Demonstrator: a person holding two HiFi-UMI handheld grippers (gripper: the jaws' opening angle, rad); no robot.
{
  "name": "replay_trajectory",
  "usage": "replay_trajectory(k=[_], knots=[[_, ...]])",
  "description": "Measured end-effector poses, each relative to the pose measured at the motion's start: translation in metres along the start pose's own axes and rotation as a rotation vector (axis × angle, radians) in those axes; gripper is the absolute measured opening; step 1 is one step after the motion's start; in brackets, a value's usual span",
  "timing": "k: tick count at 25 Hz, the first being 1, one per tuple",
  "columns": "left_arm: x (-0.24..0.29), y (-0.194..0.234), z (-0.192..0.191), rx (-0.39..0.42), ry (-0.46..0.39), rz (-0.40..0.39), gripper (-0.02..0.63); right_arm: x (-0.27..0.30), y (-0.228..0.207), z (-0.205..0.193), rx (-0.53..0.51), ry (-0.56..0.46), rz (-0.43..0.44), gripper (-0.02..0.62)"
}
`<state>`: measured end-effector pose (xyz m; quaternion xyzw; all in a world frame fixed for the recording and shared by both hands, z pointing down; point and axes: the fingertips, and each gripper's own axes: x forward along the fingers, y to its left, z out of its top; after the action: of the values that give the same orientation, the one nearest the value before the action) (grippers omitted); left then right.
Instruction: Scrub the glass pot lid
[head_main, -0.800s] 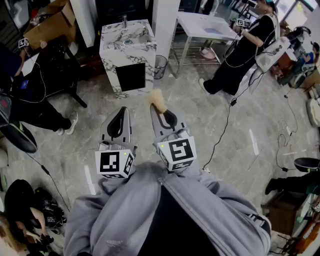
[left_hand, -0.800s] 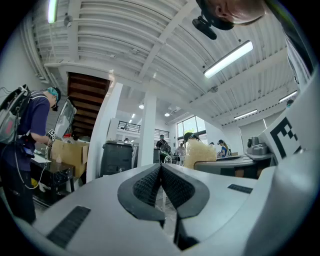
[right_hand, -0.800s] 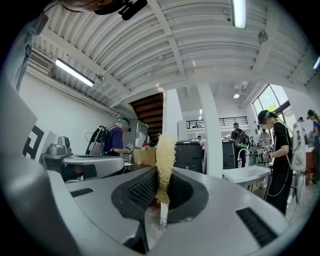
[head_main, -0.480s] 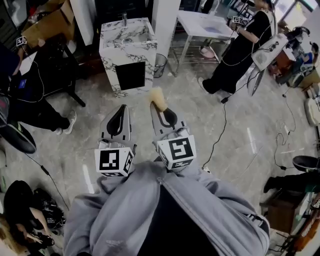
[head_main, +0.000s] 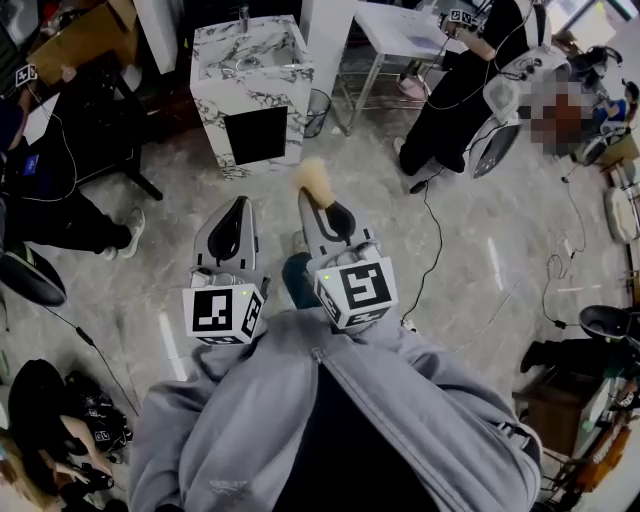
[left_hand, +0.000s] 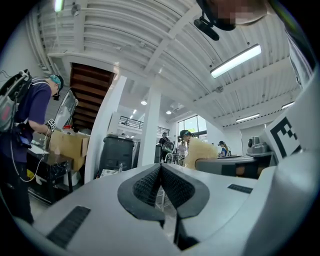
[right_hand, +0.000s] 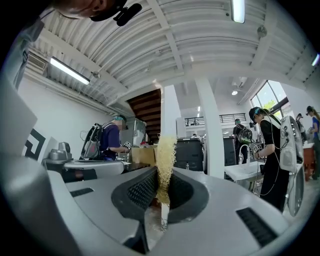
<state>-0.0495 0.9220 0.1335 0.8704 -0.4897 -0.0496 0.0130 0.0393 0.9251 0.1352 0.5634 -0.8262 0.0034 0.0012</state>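
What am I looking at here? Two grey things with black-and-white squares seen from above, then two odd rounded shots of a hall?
There is no robot: a person in a grey hoodie holds a hand tool in each hand. The head view comes from a camera on their head, looking down. The other two come from cameras riding on each tool, looking along its jaws. The patterned cubes are markers fixed to the tools. The left tool is shut and empty. The right tool is shut on a yellowish fibrous scrubber. No worktop lies beneath them, only the floor with cables; a marble-patterned washstand stands ahead.
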Motion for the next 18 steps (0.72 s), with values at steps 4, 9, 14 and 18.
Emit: replay_trajectory(k=[4,9,14,18], knots=[[0.024,0.015,-0.004,-0.002,-0.007,0.009,0.015,0.028,-0.01,-0.004,-0.005,-0.009,0.015,0.051],[0.076,0.032,-0.015,0.014,-0.017,0.01,0.015,0.077,-0.043,-0.011,0.003,-0.025,0.031,0.051],[0.148,0.06,-0.013,0.012,0.0,0.034,0.015,0.145,-0.082,-0.011,0.024,-0.002,0.054,0.051],[0.219,0.089,-0.021,-0.005,0.022,0.053,0.015,0.211,-0.121,-0.018,0.038,0.036,0.078,0.051]])
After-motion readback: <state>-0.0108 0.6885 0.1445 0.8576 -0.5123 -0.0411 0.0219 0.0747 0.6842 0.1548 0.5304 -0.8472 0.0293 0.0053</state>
